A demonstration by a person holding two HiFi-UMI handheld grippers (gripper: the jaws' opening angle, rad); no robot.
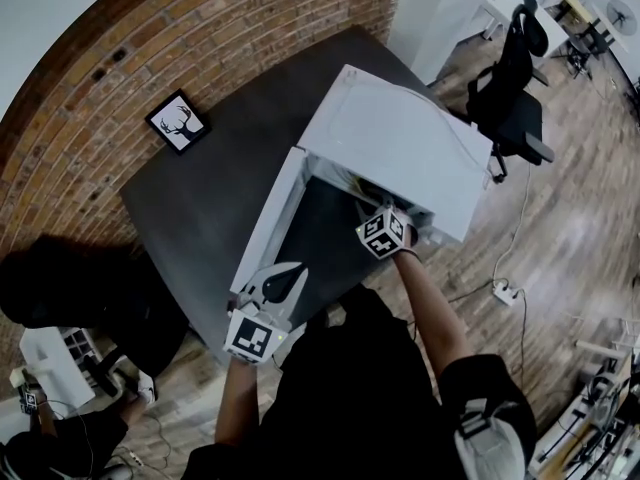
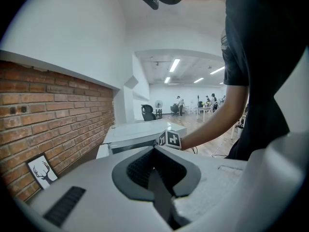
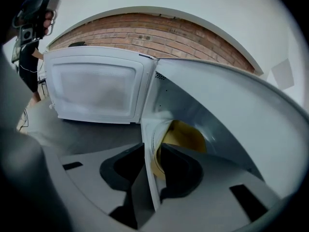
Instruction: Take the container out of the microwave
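Where the microwave (image 1: 395, 143) stands door-open, we note the yellow container (image 3: 186, 135) inside, just ahead and right of right gripper (image 3: 152, 149), jaws spread, pinching nothing; left gripper (image 2: 154, 151), pressed together, hangs farther back.

A framed deer picture (image 1: 178, 121) sits on the dark worktop (image 1: 225, 183) by the brick wall (image 1: 200, 38); a black office chair (image 1: 512, 93) stands beyond
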